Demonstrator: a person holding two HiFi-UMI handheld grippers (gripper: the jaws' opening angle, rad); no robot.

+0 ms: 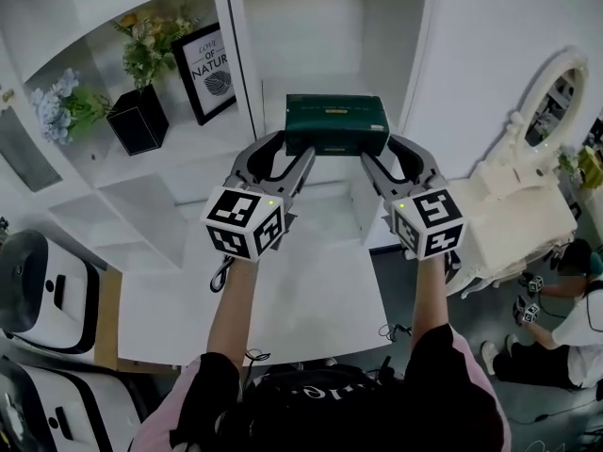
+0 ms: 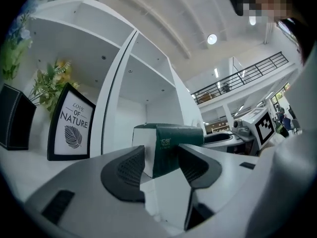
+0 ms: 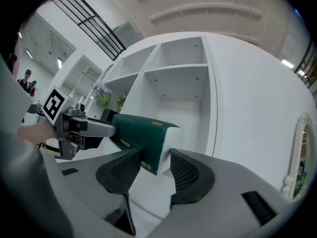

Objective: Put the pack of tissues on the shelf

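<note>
Nearest us, the left gripper (image 1: 290,154) and the right gripper (image 1: 386,154) each clamp one end of the green pack of tissues (image 1: 336,122), held in the air at 12 o'clock (not yet set down, we judge). The next move calls for reaching forward and lowering it into the empty shelf compartment (image 1: 325,36) beyond. Farther off at 10 o'clock, a black planter (image 1: 138,119) holds yellow flowers (image 1: 146,40).

Ahead of fingers (image 1: 298,169): shelf bay (image 1: 330,36) open behind tissue pack (image 1: 336,123). Left, past divider (image 1: 236,55): framed print (image 1: 205,72), black planter (image 1: 138,121) crowd that bay. Right: side panel (image 1: 471,55) blocks.
</note>
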